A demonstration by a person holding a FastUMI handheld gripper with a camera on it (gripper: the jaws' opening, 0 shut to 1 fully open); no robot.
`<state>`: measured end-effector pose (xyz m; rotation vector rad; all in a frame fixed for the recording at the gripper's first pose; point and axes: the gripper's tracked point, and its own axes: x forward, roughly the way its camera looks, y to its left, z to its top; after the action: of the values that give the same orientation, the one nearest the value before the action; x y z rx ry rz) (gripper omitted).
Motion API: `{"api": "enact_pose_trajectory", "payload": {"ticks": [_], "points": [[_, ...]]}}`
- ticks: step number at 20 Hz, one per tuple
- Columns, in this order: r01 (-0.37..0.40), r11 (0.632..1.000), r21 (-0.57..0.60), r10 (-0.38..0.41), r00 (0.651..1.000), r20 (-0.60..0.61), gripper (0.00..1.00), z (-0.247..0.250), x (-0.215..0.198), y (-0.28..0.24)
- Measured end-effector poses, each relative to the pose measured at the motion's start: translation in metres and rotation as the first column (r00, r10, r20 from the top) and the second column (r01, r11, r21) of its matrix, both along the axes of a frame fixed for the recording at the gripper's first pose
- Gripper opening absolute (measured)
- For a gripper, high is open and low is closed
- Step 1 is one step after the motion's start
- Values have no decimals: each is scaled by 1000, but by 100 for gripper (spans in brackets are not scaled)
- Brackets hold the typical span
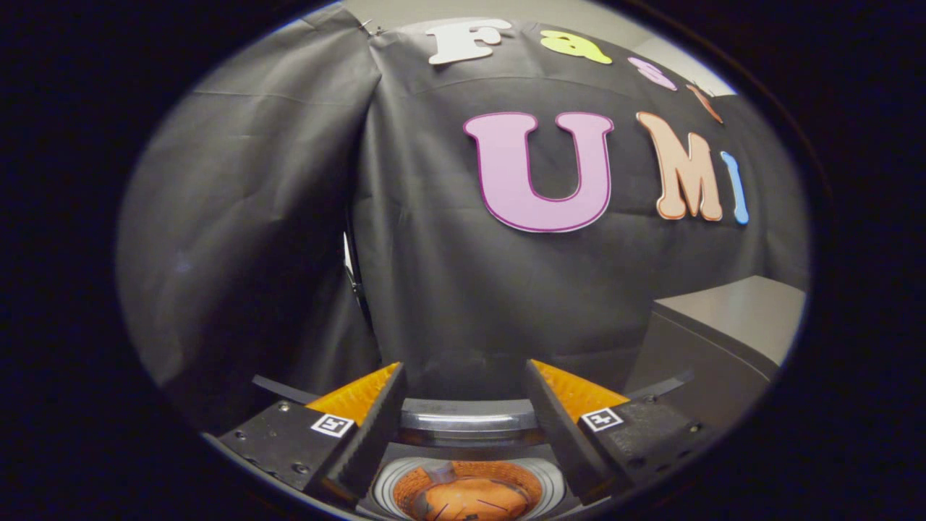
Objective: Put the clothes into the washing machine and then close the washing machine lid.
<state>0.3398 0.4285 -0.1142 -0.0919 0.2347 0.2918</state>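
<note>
My gripper [463, 370] is open, its two fingers spread wide with nothing held between them. Below and between the fingers is the round top opening of the washing machine [405, 486], a pale ring around an orange drum. Something orange [470, 503] lies inside the drum; I cannot tell whether it is cloth or the drum's floor. A clear curved lid edge [469, 420] stands raised just beyond the opening, spanning the gap between the fingers.
The black cloth booth wall hangs close ahead, with a fold and seam to the left of the fingers. A grey box-like surface [731, 325] stands beyond the right finger.
</note>
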Motion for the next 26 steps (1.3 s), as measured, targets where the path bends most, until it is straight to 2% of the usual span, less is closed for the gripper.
{"api": "enact_pose_trajectory", "payload": {"ticks": [4, 6, 11, 16, 21, 26], "points": [[44, 997, 62, -39, 995, -93, 98, -35, -14, -18], [59, 994, 88, -51, 994, -94, 97, -49, -21, -24], [46, 995, 93, -34, 990, -135, 97, -74, -38, -27], [8, 999, 44, -3, 994, -107, 97, -69, -54, -25], [-37, 999, 21, 38, 999, -14, 97, -34, -75, -23], [-17, 998, 58, 20, 999, -48, 97, -35, -89, -32]]}}
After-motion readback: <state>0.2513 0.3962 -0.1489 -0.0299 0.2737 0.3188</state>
